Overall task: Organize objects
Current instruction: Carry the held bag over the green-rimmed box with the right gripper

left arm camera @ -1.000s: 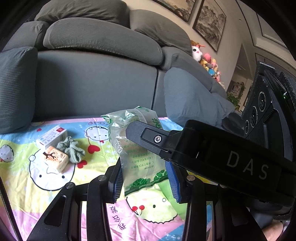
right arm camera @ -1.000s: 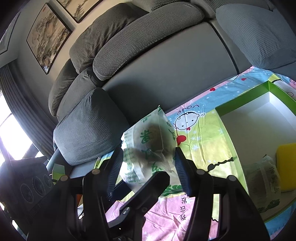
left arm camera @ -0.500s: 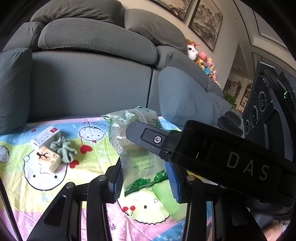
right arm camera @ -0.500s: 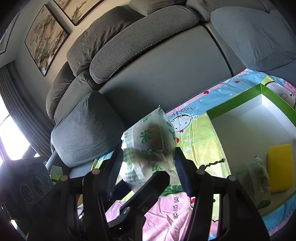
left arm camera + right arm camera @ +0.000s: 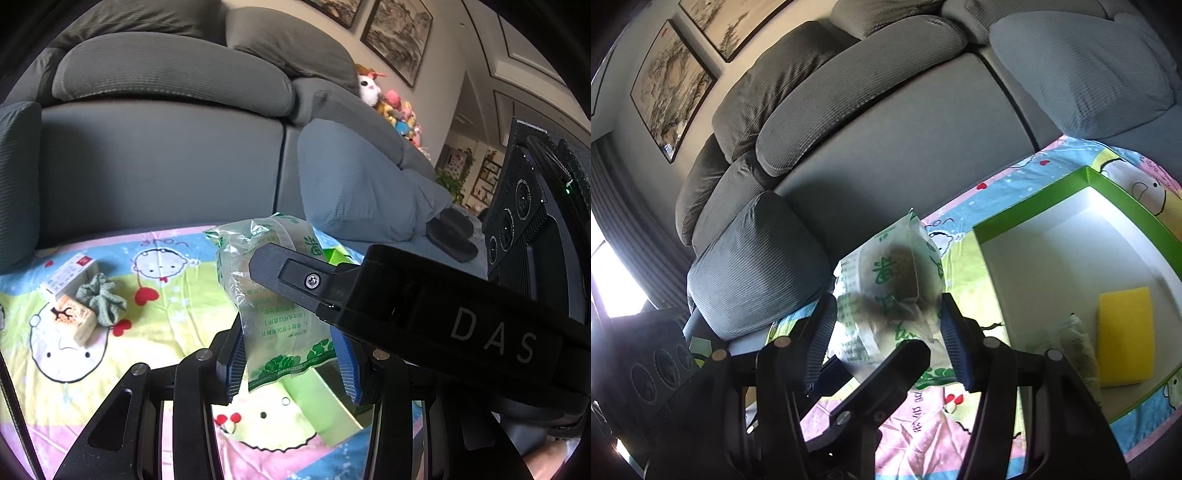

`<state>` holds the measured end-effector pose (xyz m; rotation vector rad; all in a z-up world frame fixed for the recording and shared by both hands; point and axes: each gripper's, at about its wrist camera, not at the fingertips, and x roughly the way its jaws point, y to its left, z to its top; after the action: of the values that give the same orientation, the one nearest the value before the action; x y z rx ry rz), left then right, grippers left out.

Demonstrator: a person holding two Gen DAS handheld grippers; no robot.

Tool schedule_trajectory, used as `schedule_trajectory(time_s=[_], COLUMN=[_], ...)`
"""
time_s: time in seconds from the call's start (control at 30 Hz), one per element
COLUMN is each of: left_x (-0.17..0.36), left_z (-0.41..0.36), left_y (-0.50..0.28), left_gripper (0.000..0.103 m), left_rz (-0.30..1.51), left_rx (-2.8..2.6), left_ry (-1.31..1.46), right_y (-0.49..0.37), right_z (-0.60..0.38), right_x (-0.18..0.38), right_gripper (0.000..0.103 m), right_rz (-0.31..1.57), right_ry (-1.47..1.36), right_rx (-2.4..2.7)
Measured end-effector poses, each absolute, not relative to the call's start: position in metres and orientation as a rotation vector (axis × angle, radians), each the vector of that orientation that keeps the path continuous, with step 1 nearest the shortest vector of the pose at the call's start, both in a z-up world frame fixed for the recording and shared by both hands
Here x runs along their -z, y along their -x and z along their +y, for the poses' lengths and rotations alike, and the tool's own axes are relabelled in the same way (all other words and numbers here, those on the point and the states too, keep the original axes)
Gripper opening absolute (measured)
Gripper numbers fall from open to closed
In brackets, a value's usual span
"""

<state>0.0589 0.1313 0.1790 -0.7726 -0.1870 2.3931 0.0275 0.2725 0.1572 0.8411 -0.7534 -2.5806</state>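
The grey sofa (image 5: pixel 159 166) fills the background in both of my wrist views. Its seat is spread with a cartoon-print mat (image 5: pixel 166 332) in pink, blue and yellow-green. On the mat, to my right, sits an open box with a green rim (image 5: pixel 1034 214) and a white inside.

My left gripper (image 5: pixel 290 356) and right gripper (image 5: pixel 888 332) meet above the mat, crossing each other. Both are narrowed onto the same clear plastic packet (image 5: pixel 280 317), which has green print and something brown inside. In the left view its lower part spans the gap between my blue pads and appears to touch both. One black finger (image 5: pixel 288 273) of the right gripper lies across its face higher up. In the right view the packet likewise fills the space between the pads, and a finger (image 5: pixel 886 369) of the left gripper crosses below it. The packet hangs clear of the mat, just left of the box's near corner.

Inside the box a yellow sponge (image 5: pixel 1126 336) lies flat, and a second clear packet (image 5: pixel 1067 343) lies just beside it, closer to me.

Well off to my left on the mat are a white carton (image 5: pixel 68 271) and a tan carton (image 5: pixel 75 317). A green scrunchie (image 5: pixel 103 299) rests against them.
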Motion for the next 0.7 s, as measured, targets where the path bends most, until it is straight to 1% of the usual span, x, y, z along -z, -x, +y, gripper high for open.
schedule_trajectory(time_s=[0.2, 0.4, 0.7], left_x=[-0.177, -0.176, -0.166], left_z=[0.156, 0.190, 0.220], left_y=[-0.054, -0.051, -0.038], left_gripper=[0.044, 0.044, 0.044], left_rz=[-0.145, -0.054, -0.002], left_rx=[-2.350, -2.329, -2.302], left_ry=[0.806, 0.831, 0.893], right_y=[-0.025, -0.023, -0.011], right_z=[0.294, 0.327, 0.357], right_x=[-0.152, -0.141, -0.126], right_gripper=[0.056, 0.056, 0.056], right_rz=[-0.783, -0.899, -1.012], right_ry=[-0.874, -0.867, -0.903], right_rx=[2.586, 2.569, 2.549])
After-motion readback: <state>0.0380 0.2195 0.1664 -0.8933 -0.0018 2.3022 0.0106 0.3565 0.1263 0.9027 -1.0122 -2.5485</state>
